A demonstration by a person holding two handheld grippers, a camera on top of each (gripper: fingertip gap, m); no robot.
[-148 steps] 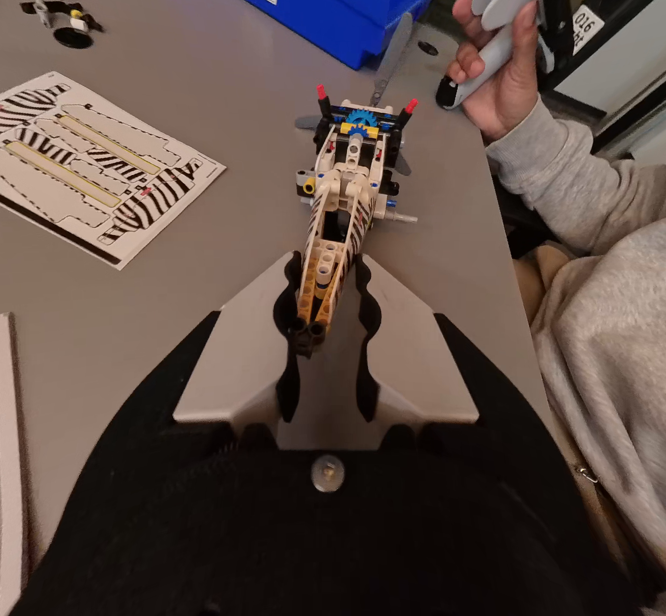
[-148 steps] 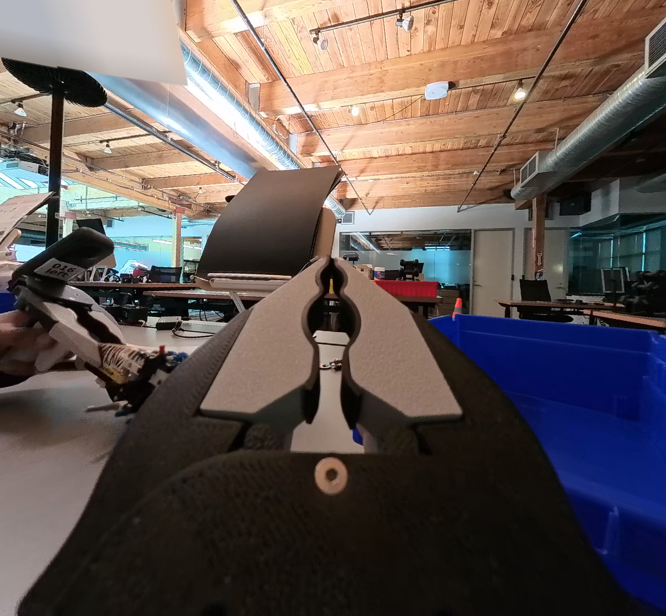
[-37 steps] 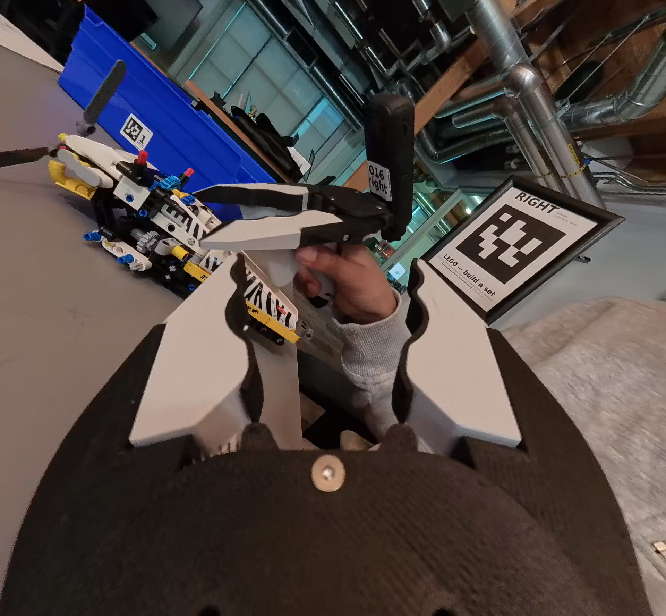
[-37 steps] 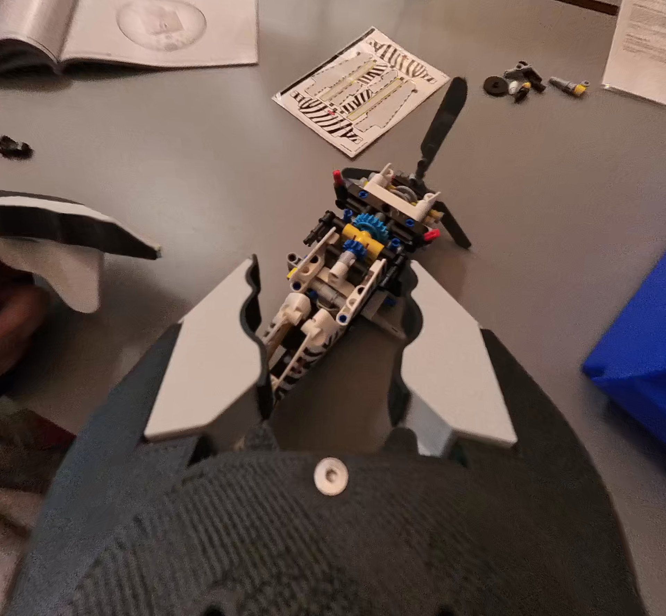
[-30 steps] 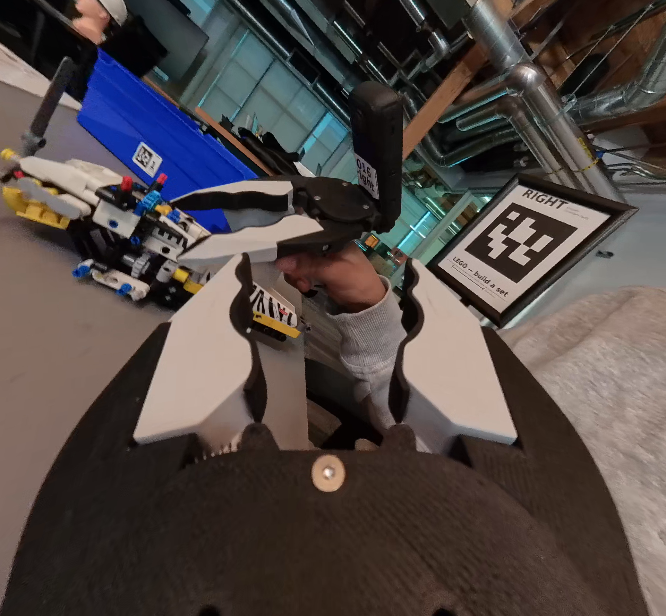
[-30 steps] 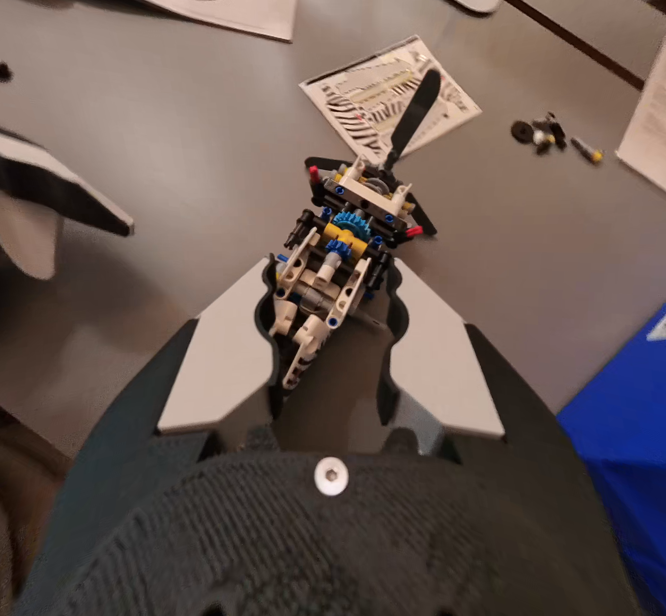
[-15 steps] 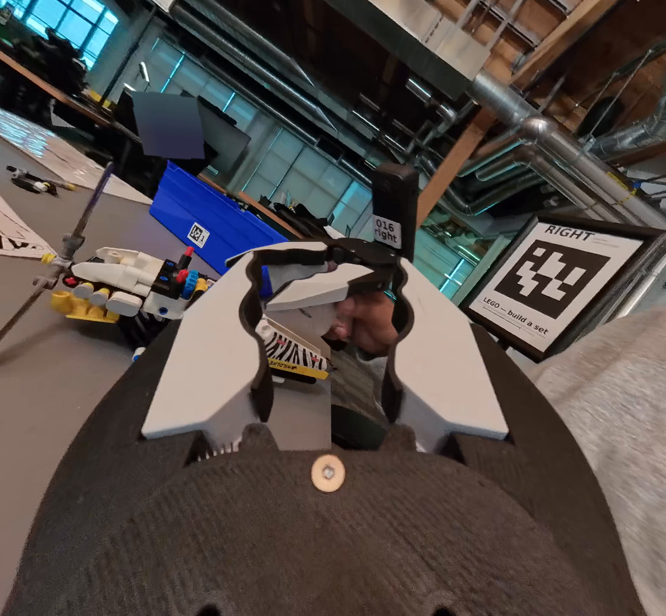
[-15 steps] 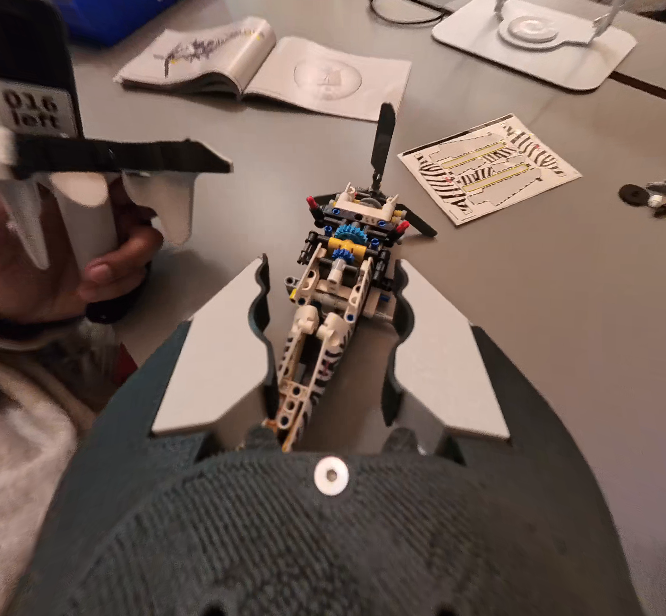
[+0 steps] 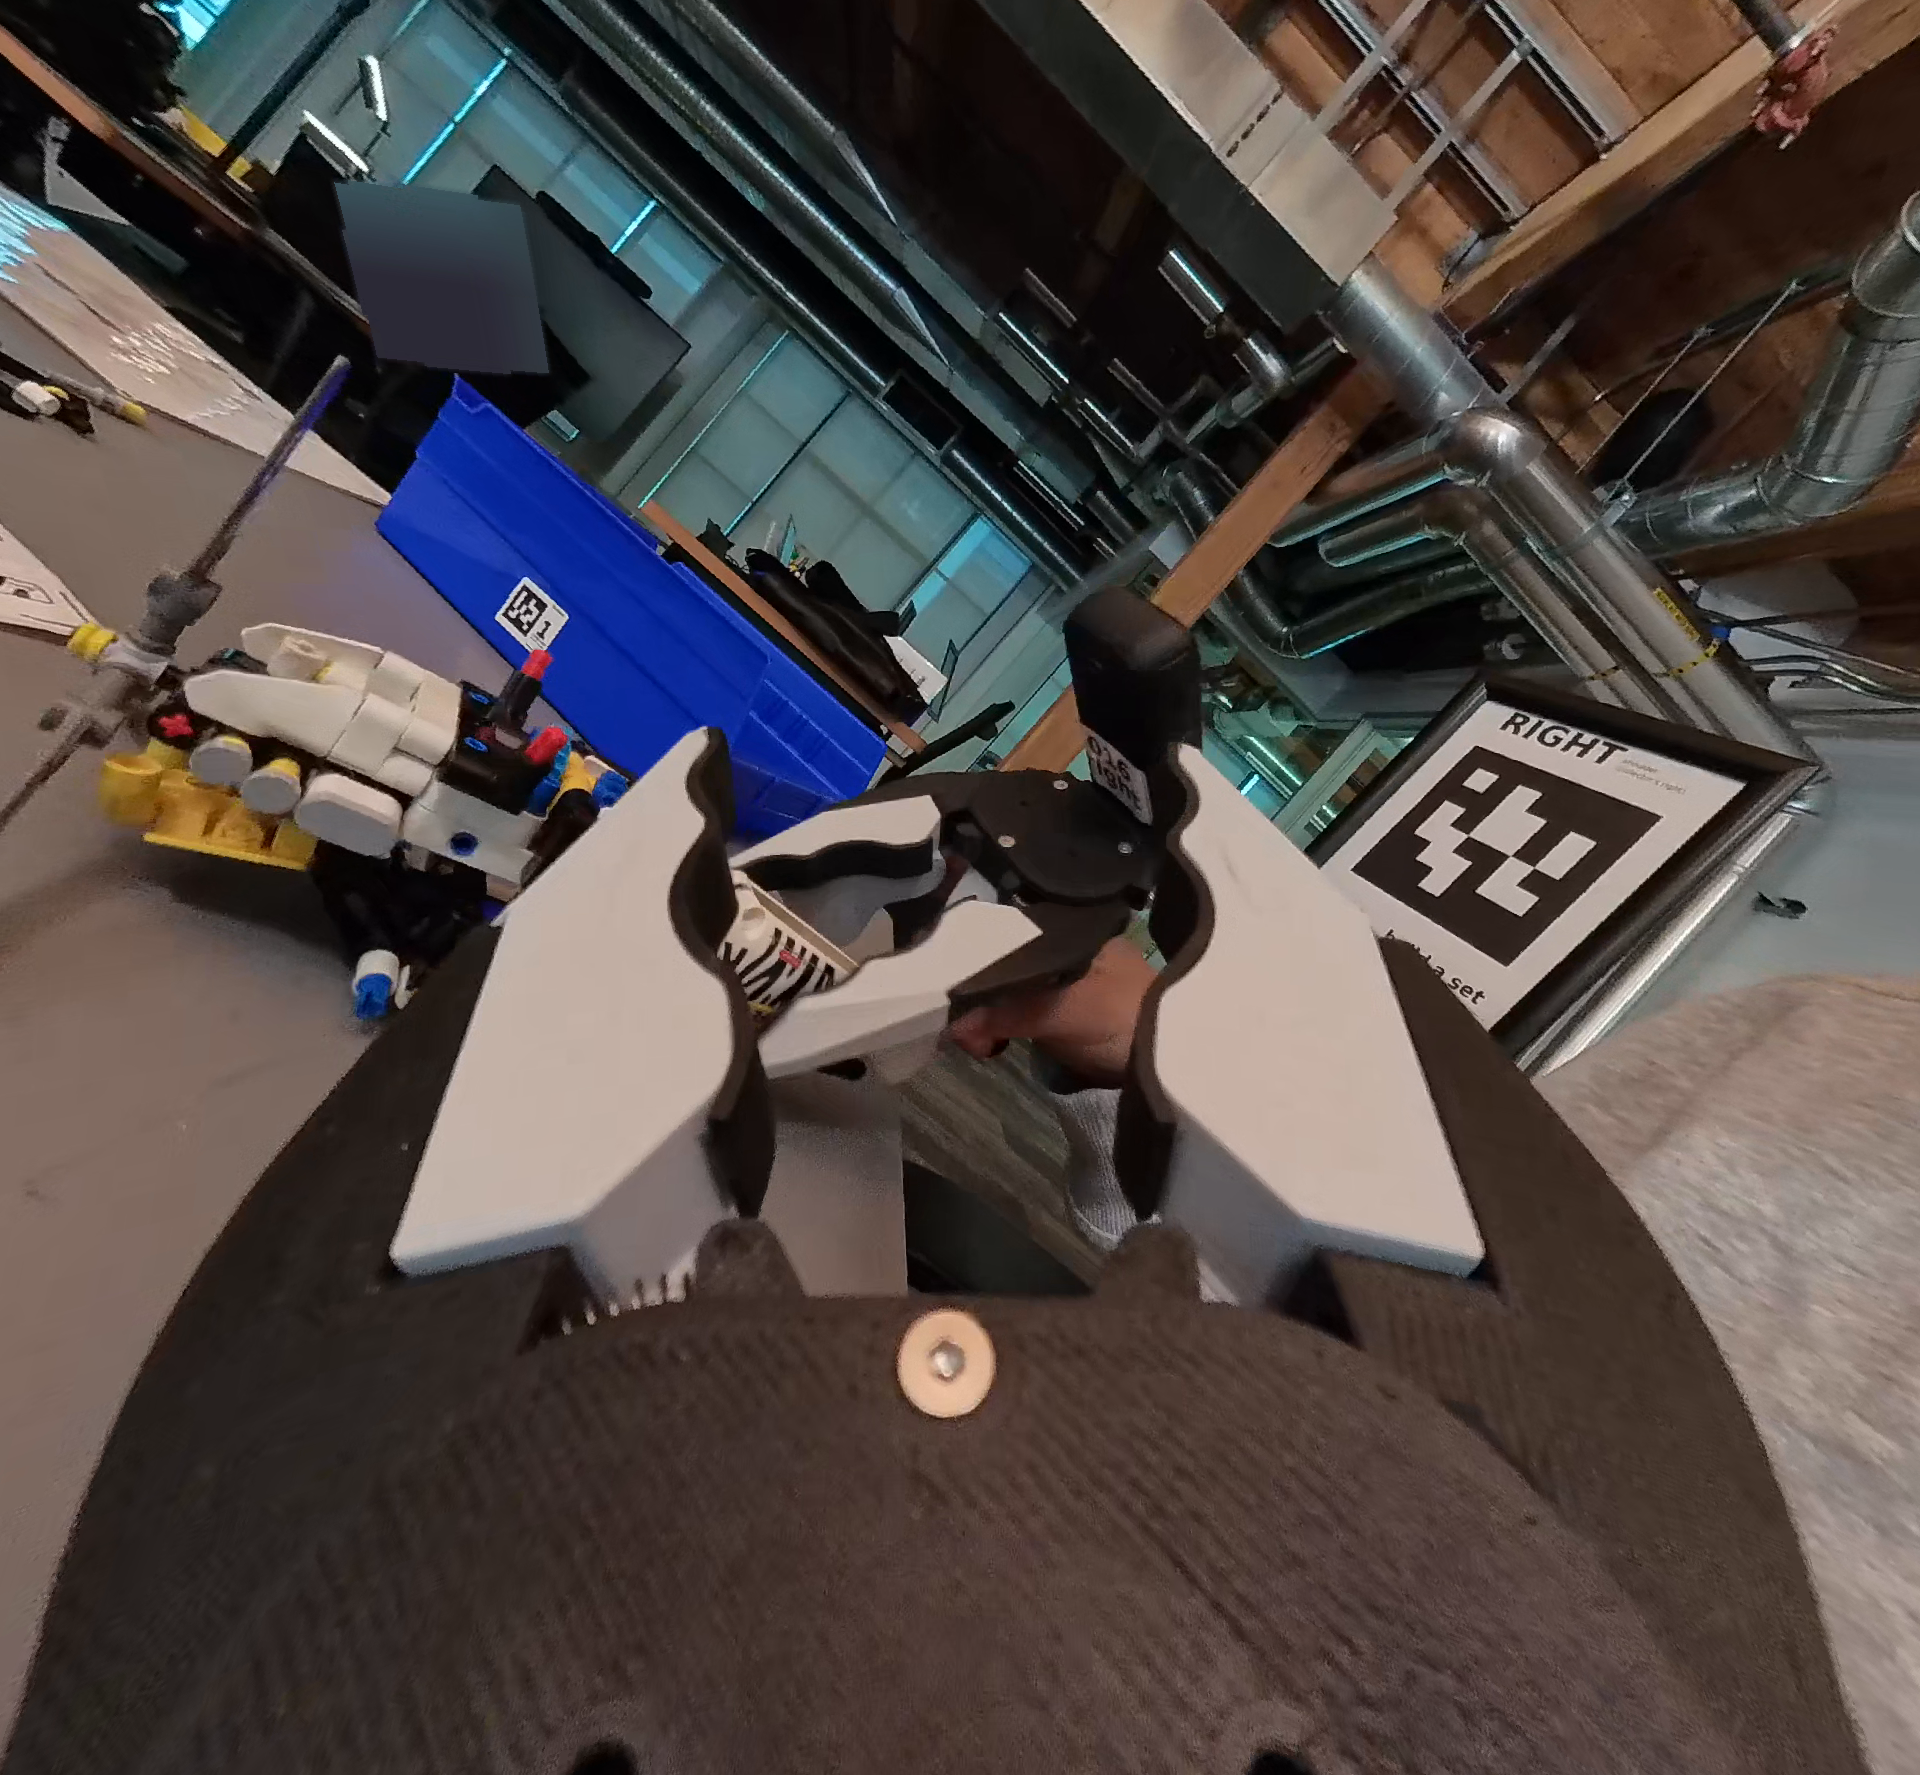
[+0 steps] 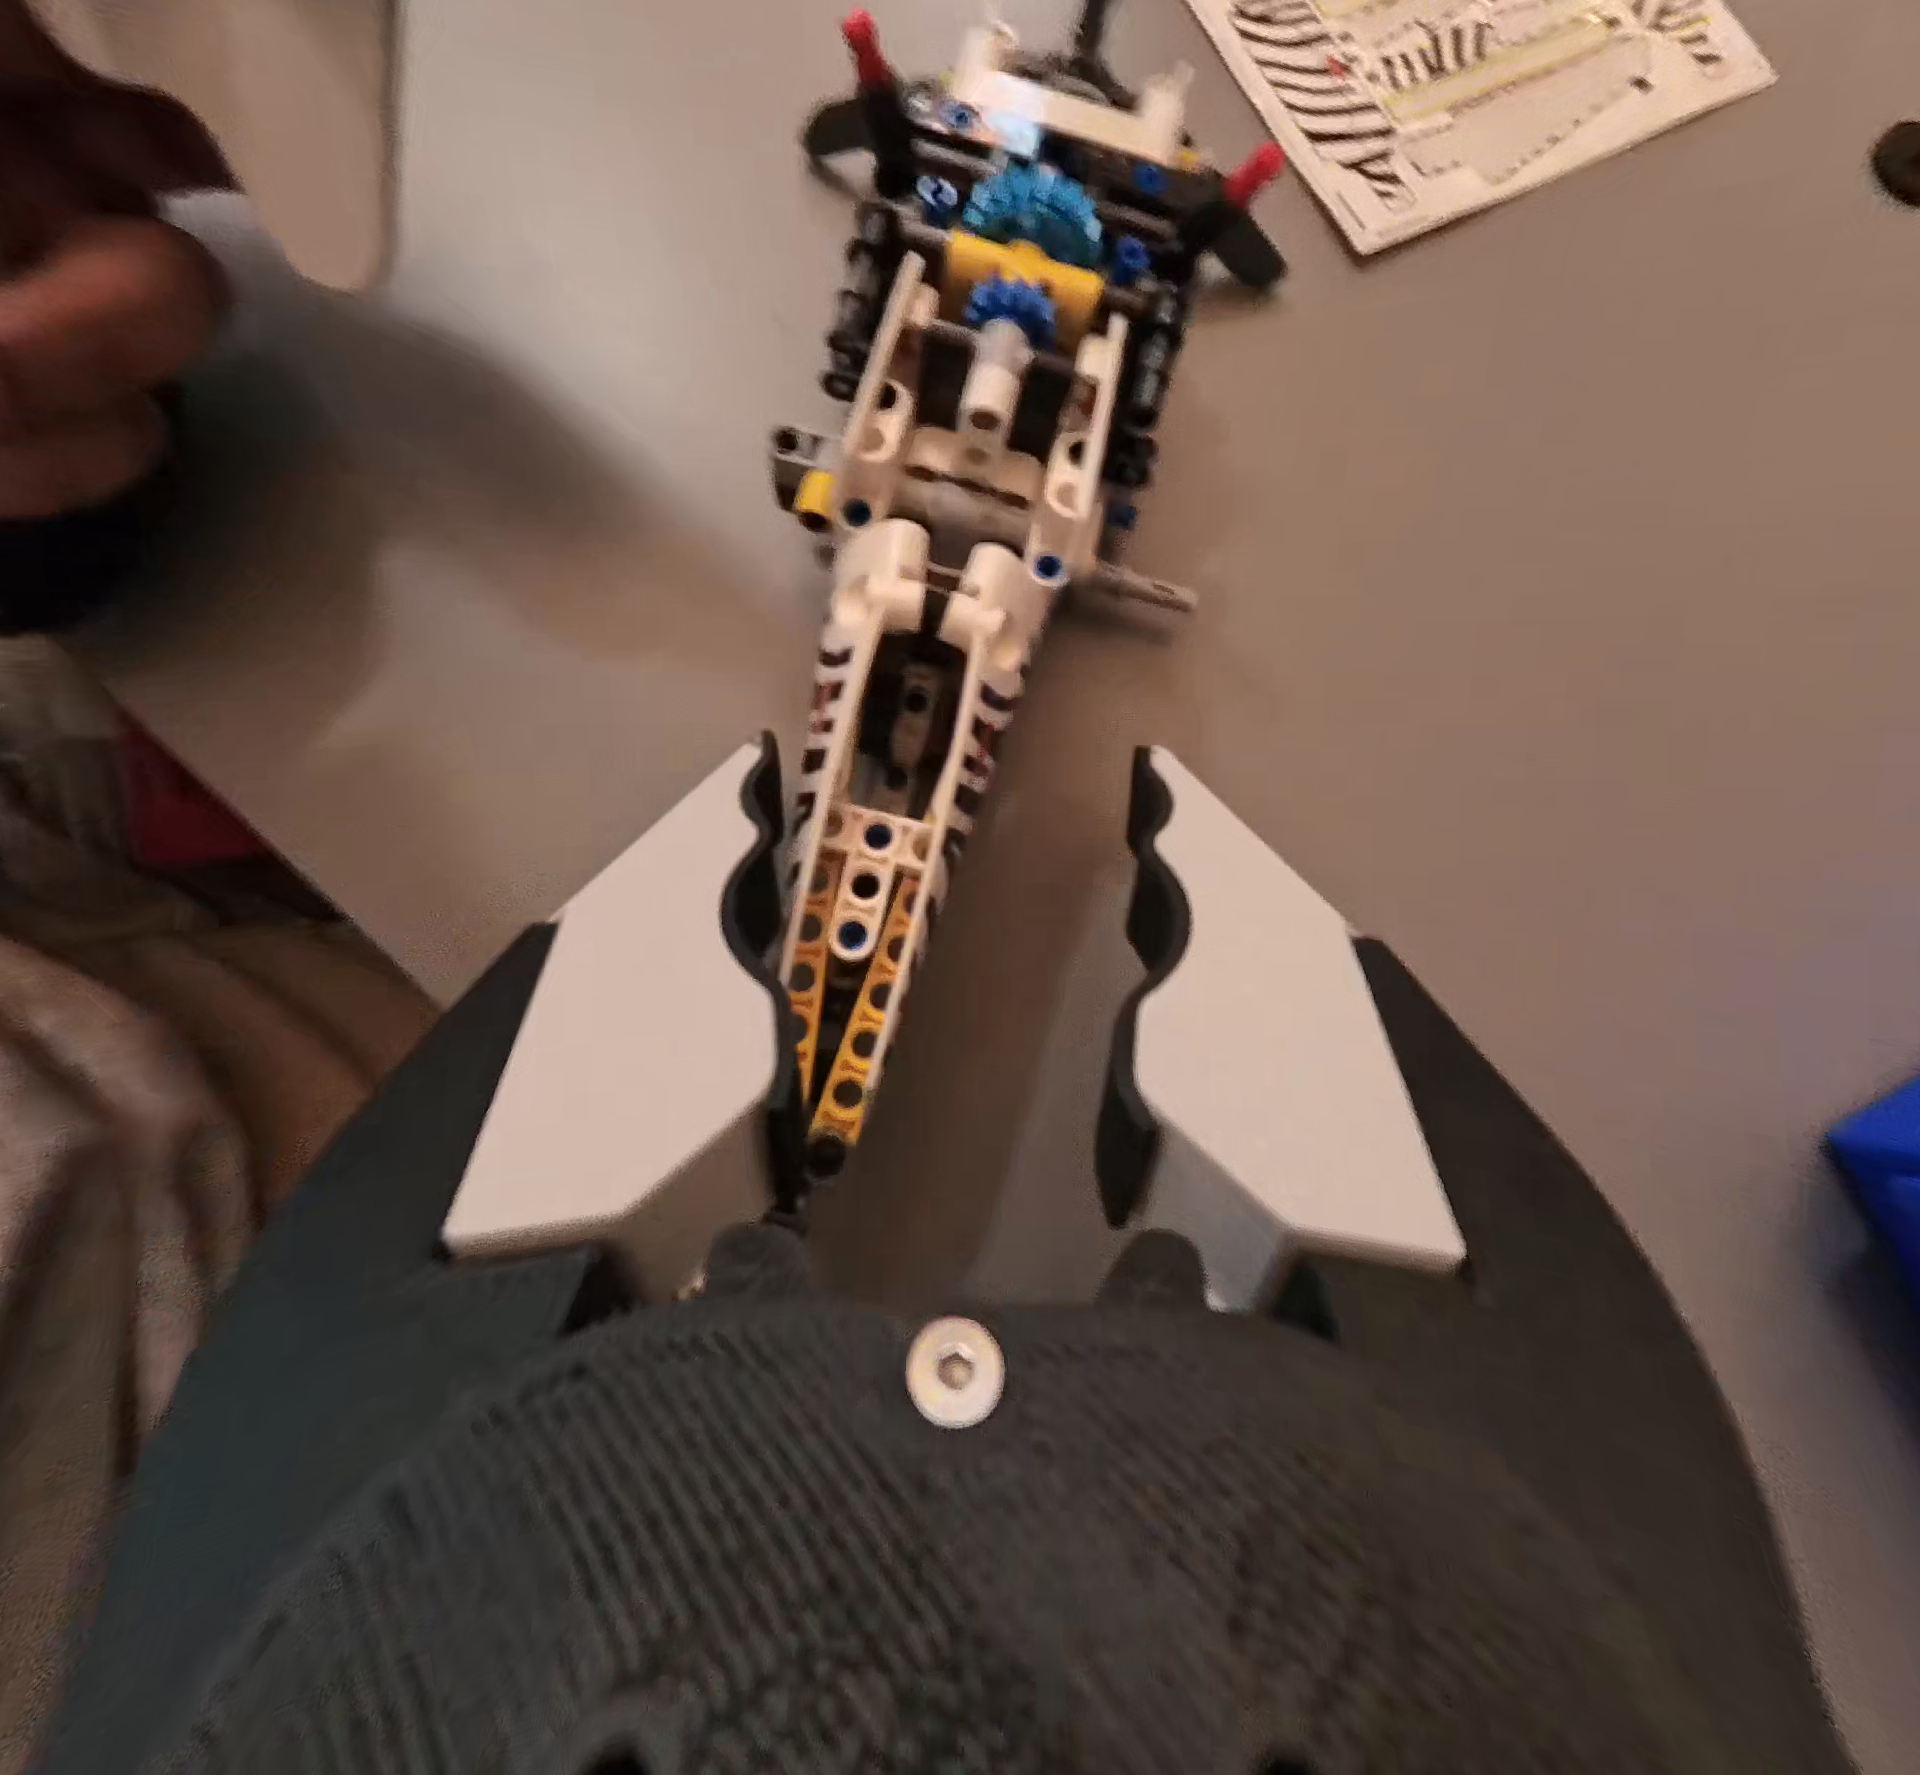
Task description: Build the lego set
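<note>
The partly built lego model (image 10: 997,354) lies on the grey table (image 10: 1455,582). It has a white and black body, blue gears, red pins and a zebra-striped, yellow-ended tail (image 10: 862,946). My right gripper (image 10: 951,759) is open and straddles the tail. The tail rests against the left pad (image 10: 753,894) and stands apart from the right one. In the left wrist view, my left gripper (image 9: 945,759) is open and empty, off to the model's side (image 9: 343,769). The right gripper (image 9: 862,925) shows between its fingers, over the striped tail. The left gripper is a blur at the top left of the right wrist view (image 10: 260,63).
A zebra sticker sheet (image 10: 1455,42) lies beyond the model. A blue bin (image 9: 623,645) stands behind it, and its corner shows in the right wrist view (image 10: 1881,1175). A framed marker sign (image 9: 1507,852) stands at the right. Small loose parts (image 9: 42,400) lie far left. The person's grey sleeve (image 9: 1714,1206) is close.
The left gripper has let go of the tail and swung off to the side. The right gripper came down over the model and slid back, so the tail now lies between its open fingers.
</note>
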